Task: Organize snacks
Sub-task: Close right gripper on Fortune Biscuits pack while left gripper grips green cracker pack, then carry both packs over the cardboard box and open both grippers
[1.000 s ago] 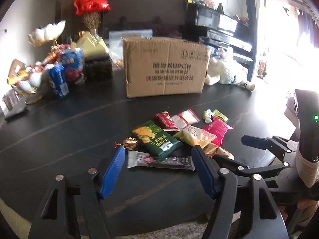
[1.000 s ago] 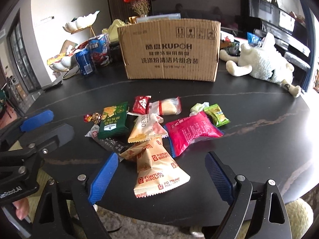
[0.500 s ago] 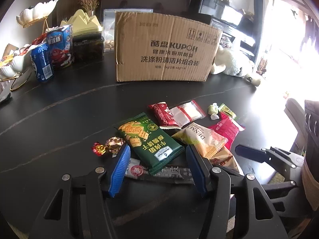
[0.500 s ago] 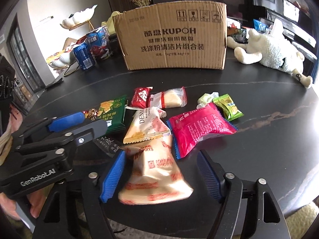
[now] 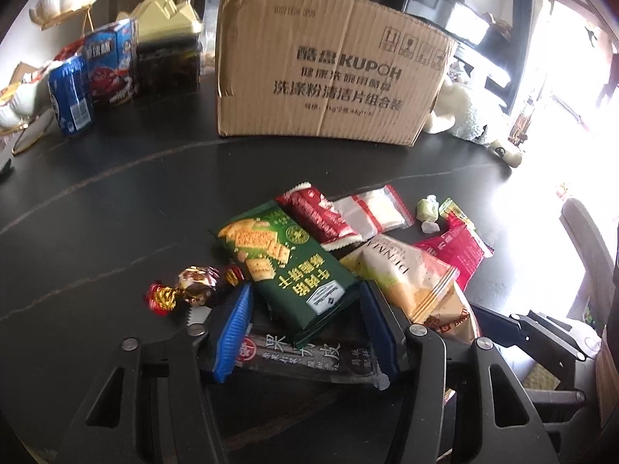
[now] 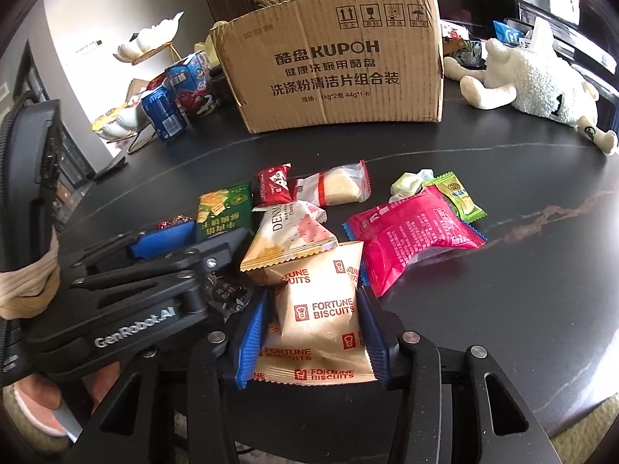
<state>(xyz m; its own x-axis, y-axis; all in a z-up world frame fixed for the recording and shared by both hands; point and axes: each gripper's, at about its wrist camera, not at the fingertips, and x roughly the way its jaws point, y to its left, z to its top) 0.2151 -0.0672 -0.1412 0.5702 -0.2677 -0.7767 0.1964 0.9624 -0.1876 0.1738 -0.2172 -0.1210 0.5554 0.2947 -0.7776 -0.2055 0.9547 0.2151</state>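
Right gripper [image 6: 313, 332] clamps Fortune Biscuits pack [image 6: 317, 309]; left gripper [image 5: 305, 332] pads flank green cracker pack [image 5: 286, 263], contact unclear

At the bottom centre, your right gripper [image 6: 311, 342] has its blue pads pressed against both sides of the Fortune Biscuits packet [image 6: 319, 309]. Your left gripper [image 6: 170, 237] reaches in from the left edge toward the green cracker pack [image 6: 224, 210]. The KUPOH cardboard box [image 6: 336, 62] stands at upper centre.
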